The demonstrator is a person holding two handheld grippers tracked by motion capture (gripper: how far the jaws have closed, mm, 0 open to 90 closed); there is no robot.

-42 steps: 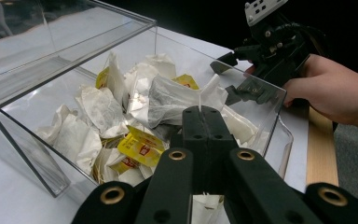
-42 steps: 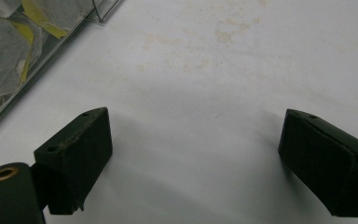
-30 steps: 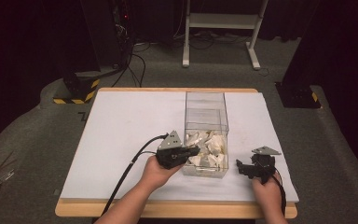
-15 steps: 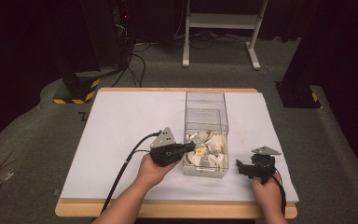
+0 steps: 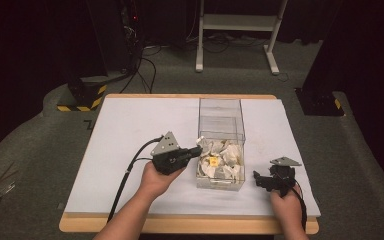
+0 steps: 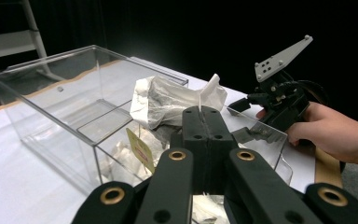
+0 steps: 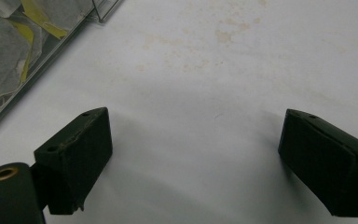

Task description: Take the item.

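A clear plastic box [image 5: 221,120] stands on the white table, its near half piled with white tea bags [image 5: 225,160] with yellow tags. My left gripper [image 5: 197,151] hovers at the box's left wall, above the pile. Its jaws are shut on one white tea bag [image 6: 168,100], whose yellow tag [image 6: 140,149] dangles below on a string. In the left gripper view the jaws [image 6: 204,112] meet with the bag's paper pinched at their tip. My right gripper [image 5: 258,178] rests on the table to the right of the box. Its fingers [image 7: 74,154] stand wide apart over bare table, nothing between them.
The far half of the box [image 6: 51,107] holds nothing. The table's wooden edge [image 5: 190,225] runs along the front. Beyond the table are a white stand [image 5: 240,30], cables and a black-and-yellow base [image 5: 82,97] on the floor.
My left gripper has risen and drawn left out of the pile, lifting the tea bag with it. The right gripper has kept still.
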